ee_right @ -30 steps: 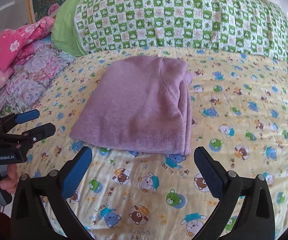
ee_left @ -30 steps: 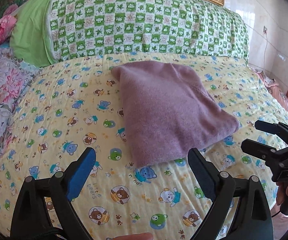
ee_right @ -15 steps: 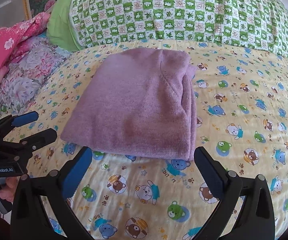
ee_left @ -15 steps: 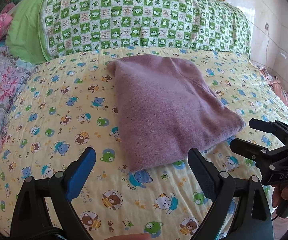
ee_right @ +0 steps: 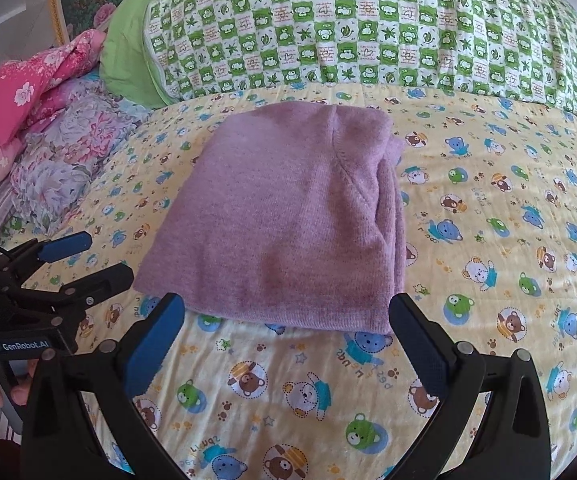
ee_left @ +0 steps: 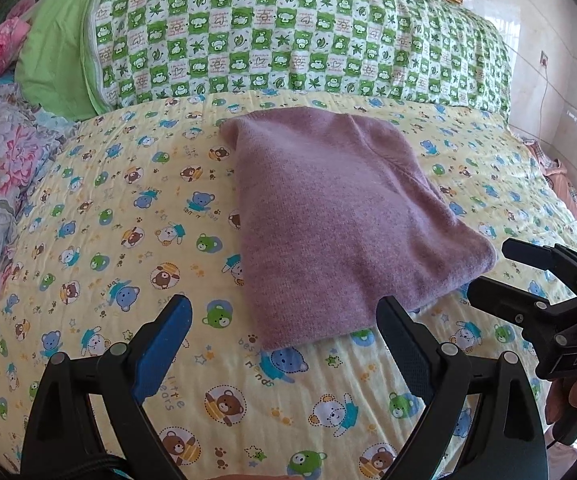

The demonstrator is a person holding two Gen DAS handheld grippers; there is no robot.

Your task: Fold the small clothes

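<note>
Here we hover both wide-open, empty hand-held grippers, left [ee_left: 282, 334] and right [ee_right: 286, 330], short of the folded purple sweater [ee_right: 288, 224] at twelve o'clock on the bed [ee_right: 488, 240], its near hem likely our next pinch.

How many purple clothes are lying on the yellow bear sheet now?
1. The folded purple garment lies in the middle of the yellow bear sheet, in front of the green checked pillow. Both grippers are open and empty. Nothing else purple shows; folded layers could hide more.
</note>
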